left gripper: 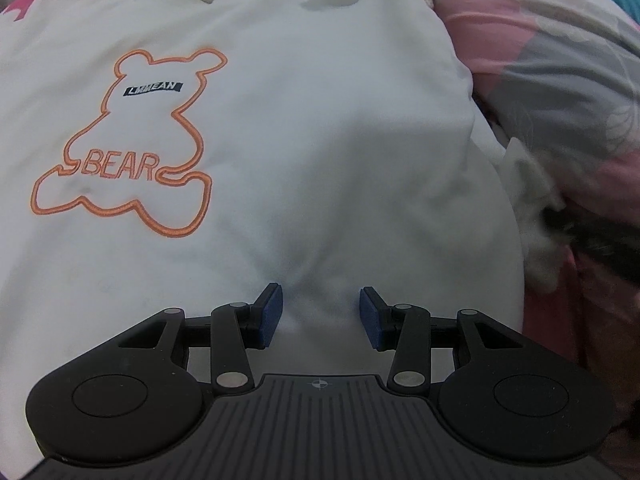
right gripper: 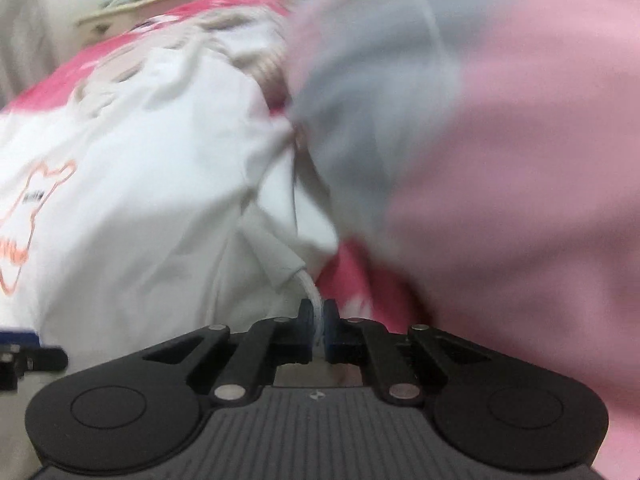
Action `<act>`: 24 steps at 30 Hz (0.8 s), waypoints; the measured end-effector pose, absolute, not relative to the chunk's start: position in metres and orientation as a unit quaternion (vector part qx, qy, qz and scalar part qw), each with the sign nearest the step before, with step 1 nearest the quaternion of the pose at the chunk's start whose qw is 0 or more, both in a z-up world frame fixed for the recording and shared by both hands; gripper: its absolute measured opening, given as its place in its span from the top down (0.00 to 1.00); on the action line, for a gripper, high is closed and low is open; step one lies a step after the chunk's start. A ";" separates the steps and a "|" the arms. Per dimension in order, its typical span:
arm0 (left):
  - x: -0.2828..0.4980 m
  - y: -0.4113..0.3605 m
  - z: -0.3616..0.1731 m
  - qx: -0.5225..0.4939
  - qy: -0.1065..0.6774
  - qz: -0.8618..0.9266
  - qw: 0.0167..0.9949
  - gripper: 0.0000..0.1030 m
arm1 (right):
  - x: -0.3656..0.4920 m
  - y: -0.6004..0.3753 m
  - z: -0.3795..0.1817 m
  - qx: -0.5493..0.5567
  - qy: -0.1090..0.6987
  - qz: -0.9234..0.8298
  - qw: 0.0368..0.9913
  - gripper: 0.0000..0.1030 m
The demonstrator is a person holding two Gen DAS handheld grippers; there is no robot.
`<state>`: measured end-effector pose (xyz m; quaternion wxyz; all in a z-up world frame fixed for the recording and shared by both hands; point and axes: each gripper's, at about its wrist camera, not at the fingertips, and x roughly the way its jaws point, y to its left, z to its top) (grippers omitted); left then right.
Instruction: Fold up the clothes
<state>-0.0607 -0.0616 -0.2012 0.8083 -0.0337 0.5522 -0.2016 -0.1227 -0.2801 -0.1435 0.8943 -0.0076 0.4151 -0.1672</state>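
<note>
L wrist view: white sweatshirt [left gripper: 280,120] w/ orange bear outline [left gripper: 124,140] lies front-up on the bed, pink-grey quilt [left gripper: 560,60] bunched at its right edge. Left hand-held gripper [left gripper: 320,316] is spread, pads just over the cloth, holding nothing.

R wrist view, blurry: right hand-held gripper [right gripper: 319,320] is pressed together on a thin white edge of the sweatshirt [right gripper: 140,200], prob. a cuff or hem. Risk: such a small bite could slip out under a pull; the quilt [right gripper: 500,160] crowds the fold & could snag it.
</note>
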 end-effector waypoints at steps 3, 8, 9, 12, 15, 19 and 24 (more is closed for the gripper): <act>-0.061 -0.061 -0.202 -0.037 0.549 -0.203 0.810 0.59 | -0.122 -0.271 -0.110 -0.077 0.398 -0.161 0.900 0.95; -0.062 -0.060 -0.202 -0.039 0.543 -0.207 0.813 0.59 | -0.122 -0.256 -0.054 -0.192 0.365 -0.150 0.899 0.96; -0.063 -0.060 -0.202 -0.039 0.541 -0.208 0.814 0.59 | -0.122 -0.255 -0.043 -0.206 0.356 -0.149 0.899 0.96; -0.064 -0.058 -0.202 -0.041 0.538 -0.210 0.815 0.59 | -0.120 -0.257 -0.010 -0.234 0.328 -0.148 0.903 0.96; -0.064 -0.055 -0.200 -0.047 0.537 -0.210 0.815 0.59 | -0.118 -0.259 0.020 -0.267 0.300 -0.148 0.904 0.96; -0.062 -0.052 -0.193 -0.058 0.532 -0.213 0.817 0.59 | -0.107 -0.262 0.041 -0.335 0.261 -0.158 0.891 0.96; -0.055 -0.057 -0.194 -0.061 0.529 -0.222 0.817 0.59 | -0.083 -0.272 0.052 -0.424 0.227 -0.180 0.858 0.96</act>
